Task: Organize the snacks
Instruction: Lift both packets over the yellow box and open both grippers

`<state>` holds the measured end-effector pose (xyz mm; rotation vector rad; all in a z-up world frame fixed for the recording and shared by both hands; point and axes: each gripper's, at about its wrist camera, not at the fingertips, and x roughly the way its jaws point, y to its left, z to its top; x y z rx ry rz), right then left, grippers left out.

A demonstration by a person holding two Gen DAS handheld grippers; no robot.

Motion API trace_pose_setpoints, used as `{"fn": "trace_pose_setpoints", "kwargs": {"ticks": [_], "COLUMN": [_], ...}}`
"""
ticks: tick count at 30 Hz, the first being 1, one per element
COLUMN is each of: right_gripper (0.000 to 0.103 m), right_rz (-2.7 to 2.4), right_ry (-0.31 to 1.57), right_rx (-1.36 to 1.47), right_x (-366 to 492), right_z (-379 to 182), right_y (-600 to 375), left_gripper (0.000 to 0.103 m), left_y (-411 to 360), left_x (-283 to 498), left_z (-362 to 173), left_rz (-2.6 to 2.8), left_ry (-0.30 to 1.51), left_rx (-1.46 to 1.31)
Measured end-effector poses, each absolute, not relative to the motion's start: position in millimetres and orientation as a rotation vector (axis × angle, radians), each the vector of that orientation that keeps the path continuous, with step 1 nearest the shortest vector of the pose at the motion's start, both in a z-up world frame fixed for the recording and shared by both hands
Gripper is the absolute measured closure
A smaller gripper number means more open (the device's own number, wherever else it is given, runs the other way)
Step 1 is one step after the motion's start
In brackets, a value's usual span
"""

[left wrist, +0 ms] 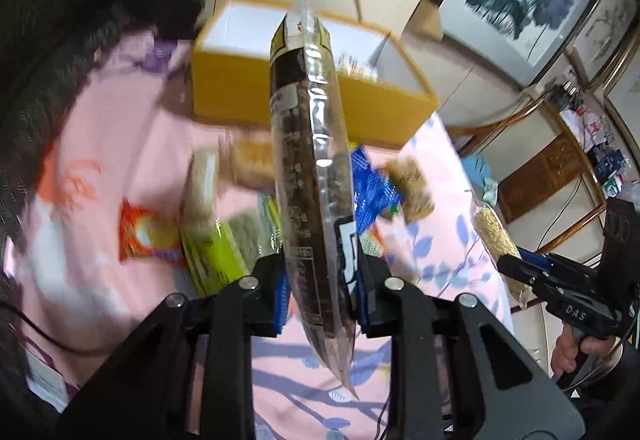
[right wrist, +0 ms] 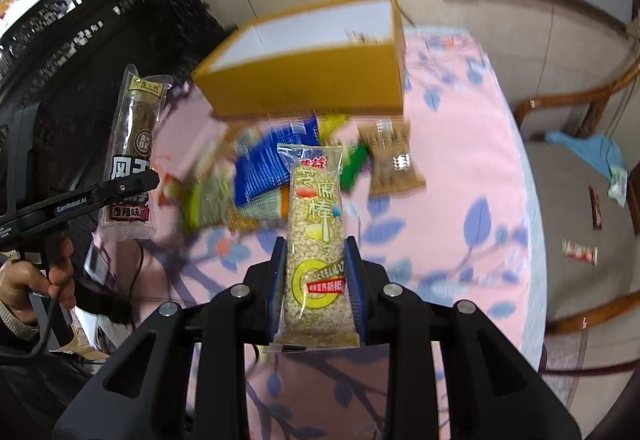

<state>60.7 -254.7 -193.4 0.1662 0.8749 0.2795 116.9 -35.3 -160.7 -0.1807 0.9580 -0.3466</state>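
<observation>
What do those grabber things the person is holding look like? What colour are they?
Both are black, angular frames with round silver bolts. The left gripper and the right gripper have blue ridged pads inside their fingers. Seen from the side, one reads "DAS" in white, the other "GenRobot.AI". Each has a pistol-style handle in a bare hand, and a thin black cable hangs from one.

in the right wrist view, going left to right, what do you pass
person's hand → left gripper holding the dark snack pack → blue packet → sesame bar in the right gripper → brown packet → chair
</observation>
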Motion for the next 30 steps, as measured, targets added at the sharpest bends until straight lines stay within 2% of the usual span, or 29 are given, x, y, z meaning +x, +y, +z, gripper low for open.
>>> {"fn": "trace_pose_setpoints", "kwargs": {"ticks": [14,25,26,27,28,29,30], "right_gripper": [0.074,0.074,0.073,0.066,0.048,0.041,0.04], "right_rz": [0.296,0.269,0.266,0.256,0.228,0.21,0.206], "right_ry": [0.566,0.497,0.493,0.488,0.479,0.466,0.45], "right_rx": [0.113,0.062,0.053,0.041,0.014,0.001,-0.002], "right_x": [153,246,257,260,264,263,262], "right_z": [-64,-32,-31,-29,-26,-23,-19], "right_y": [-244,-229,-226,-223,-220,-217,-216], "left_gripper": [0.078,0.076,0.072,0.049,0.035,0.028,0.028], "left_y": [-45,-62,-63,-64,-63,-60,-58], "left_x": [195,300,308,316,320,321,321], "left_z": [-40,-2,-2,-2,-1,2,6], "left_rz": [-0.419,-0.394,-0.387,-0.356,-0.322,-0.292,-0.302], "left_ry": [0.72,0.652,0.653,0.655,0.658,0.647,0.636], "left_rx": [-0.18,-0.138,-0.136,-0.138,-0.144,-0.166,-0.185]}}
